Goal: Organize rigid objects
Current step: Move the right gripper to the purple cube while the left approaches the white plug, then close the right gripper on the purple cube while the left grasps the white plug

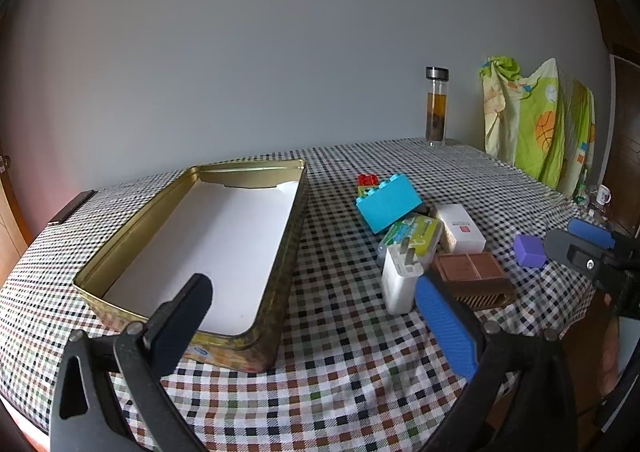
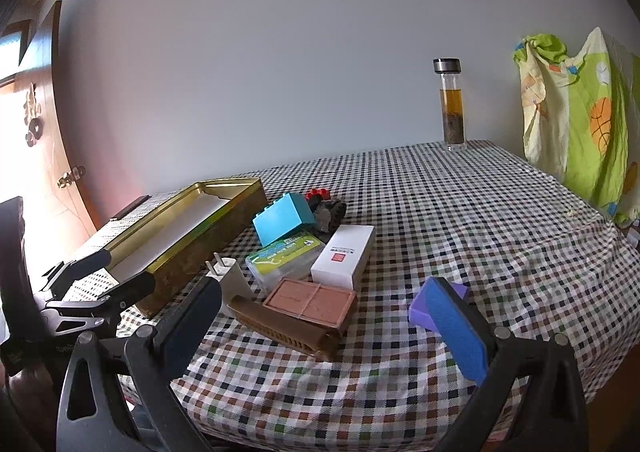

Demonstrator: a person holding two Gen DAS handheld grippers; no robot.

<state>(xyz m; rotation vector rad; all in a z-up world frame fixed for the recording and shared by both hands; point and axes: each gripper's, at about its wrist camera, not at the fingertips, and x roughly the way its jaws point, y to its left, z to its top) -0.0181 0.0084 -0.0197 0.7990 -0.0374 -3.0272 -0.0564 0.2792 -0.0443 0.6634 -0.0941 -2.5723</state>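
Over the checked tablecloth (image 1: pixel 340 364), left camera first: the left gripper (image 1: pixel 316 324) hangs wide open, nothing between its jaws. One finger sits over the near end of the gold tin (image 1: pixel 280 292); right of the tin lie the white charger (image 1: pixel 398 284), blue brick (image 1: pixel 388 202), white box (image 1: pixel 462 230), brown box (image 1: pixel 468 272) and purple block (image 1: pixel 529 250).

Right camera now: the right gripper (image 2: pixel 332 326) is spread wide too, gripping nothing. The brown box (image 2: pixel 312 304) lies between its fingers, just ahead; the purple block (image 2: pixel 422 312) touches behind the blue pad. The tin (image 2: pixel 208 236) sits left of the pile.
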